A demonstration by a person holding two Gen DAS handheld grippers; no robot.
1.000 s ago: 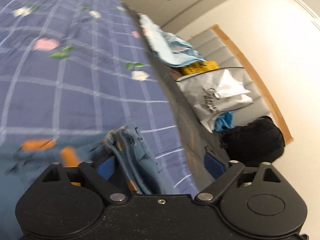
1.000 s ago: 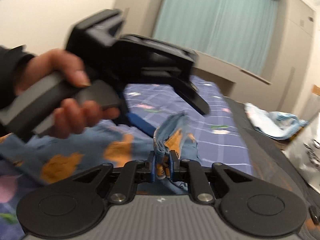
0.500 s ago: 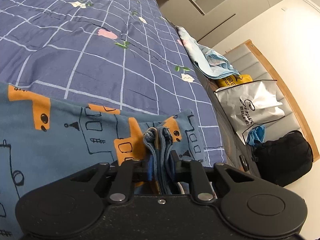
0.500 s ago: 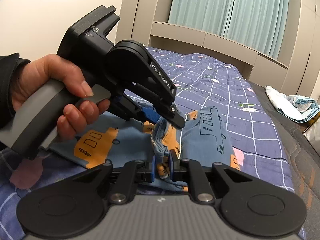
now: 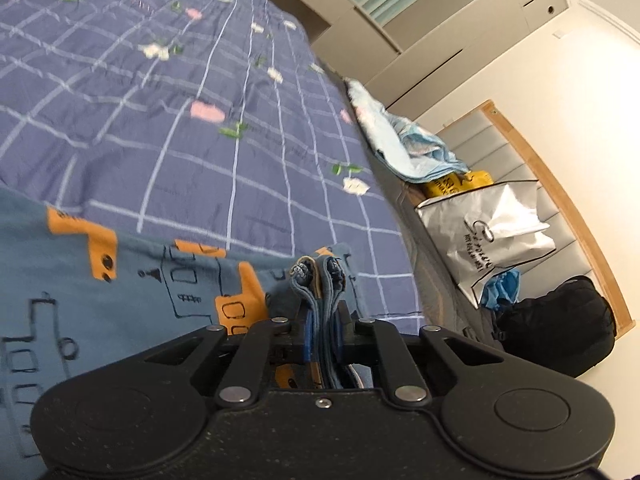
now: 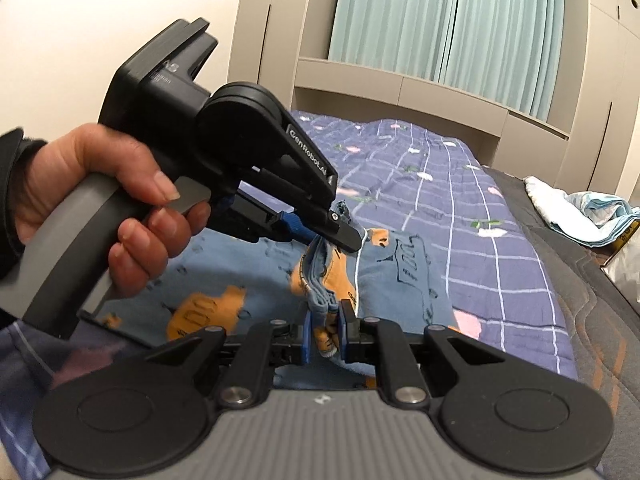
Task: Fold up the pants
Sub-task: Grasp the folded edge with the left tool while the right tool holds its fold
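Observation:
Blue pants (image 5: 120, 300) with orange prints lie on a purple checked bed cover (image 5: 200, 160). In the left wrist view my left gripper (image 5: 322, 320) has a bunched, doubled hem of the pants between its blue pads; its jaws are still closing and the pads press on the cloth. The right wrist view shows the pants (image 6: 400, 280) spread ahead, with my right gripper (image 6: 323, 320) shut on a folded edge of them. A hand (image 6: 100, 200) holds the left gripper (image 6: 340, 232) just beyond, pinching the same raised ridge of cloth a little farther along.
A light blue cloth pile (image 5: 408, 148) lies at the bed's right edge. Beside the bed stand a white bag (image 5: 492, 232) and a black backpack (image 5: 560, 332). Pale green curtains (image 6: 480, 20) and cupboards stand behind the bed's far end.
My left gripper went from wide open to closed on the bunched pants edge and shifted sideways with it. My right gripper kept its grip on the cloth.

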